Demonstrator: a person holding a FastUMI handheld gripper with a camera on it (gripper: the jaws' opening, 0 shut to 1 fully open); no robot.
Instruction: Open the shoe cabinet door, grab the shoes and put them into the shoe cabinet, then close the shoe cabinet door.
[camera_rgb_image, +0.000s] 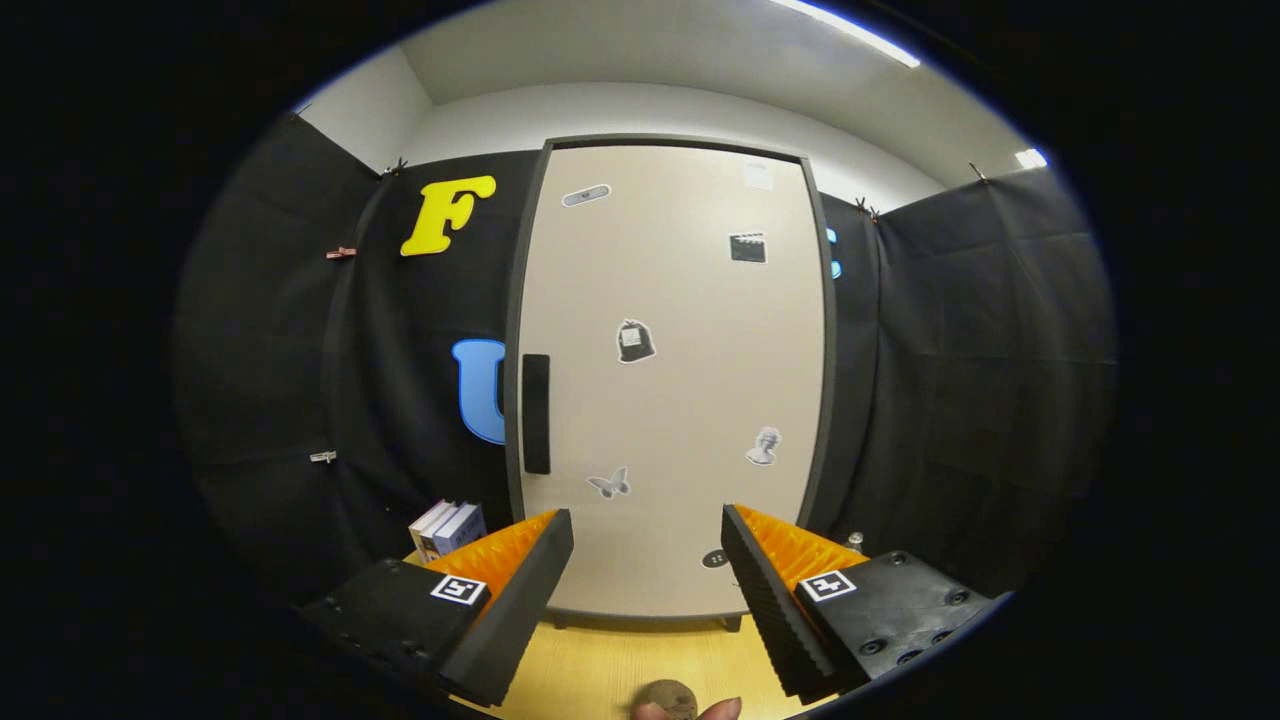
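One shoe cabinet (670, 380) stands straight ahead of the claw (648, 575), on the far side of the yellow bench (620, 670). Its one big door (690, 420) is shut. One dark handle (536, 413) runs up and down near the door's left side, ahead of the left finger and higher up.

The claw is wide open, and it holds nothing. Both fingers point at the bottom of the door, with a big gap between them.

I think the first step is the one in hand: opening the door. Next, the claw would need to go up and to the left, get its fingers around that handle, close on it and pull the door out.

I count about seven stickers on the door, and one is a butterfly (609, 484). Two or three books (447, 528) stand just past the left finger, beside the cabinet. One small round brown thing (668, 697) sits close under the claw, next to some fingertips (722, 709). I cannot tell what it is. It might be part of a shoe.
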